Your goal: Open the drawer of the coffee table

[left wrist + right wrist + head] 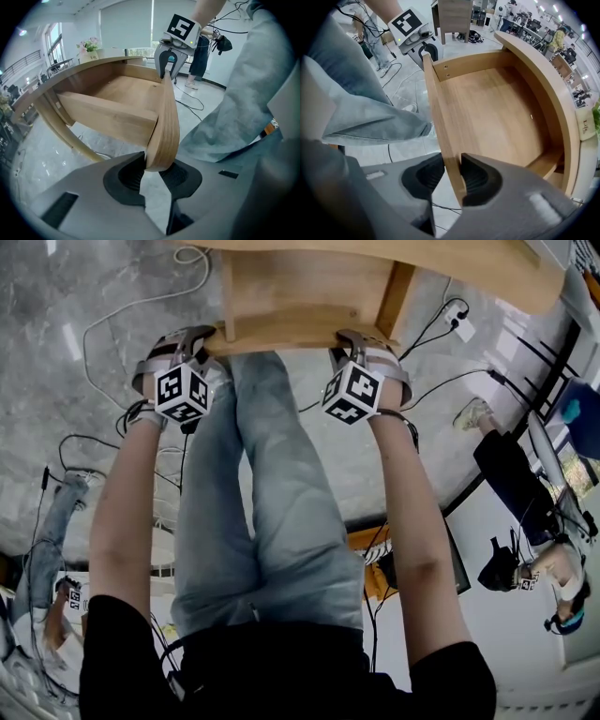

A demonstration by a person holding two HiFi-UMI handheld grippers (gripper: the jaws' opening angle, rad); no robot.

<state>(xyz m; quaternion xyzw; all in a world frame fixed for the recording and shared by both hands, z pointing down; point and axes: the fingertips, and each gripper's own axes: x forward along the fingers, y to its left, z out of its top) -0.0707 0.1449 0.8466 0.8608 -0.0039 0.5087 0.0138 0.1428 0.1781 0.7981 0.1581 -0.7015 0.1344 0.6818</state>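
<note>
The wooden coffee table [450,259] has its drawer [300,287] pulled out toward me, and its inside [492,112] is bare. My left gripper [202,338] is shut on the left end of the drawer front [166,122], with the panel's edge clamped between its dark pads [131,174]. My right gripper [361,341] is shut on the right end of the same drawer front [438,117], one pad on each face. Each gripper view shows the other gripper at the far end of the panel: the right gripper [168,63] and the left gripper [424,49].
My legs in jeans [272,493] stand just in front of the drawer, between the arms. Cables and a power strip [459,320] lie on the marble floor. Other people stand at the right [525,474] and lower left [56,521]. A flower vase [89,47] stands on the tabletop.
</note>
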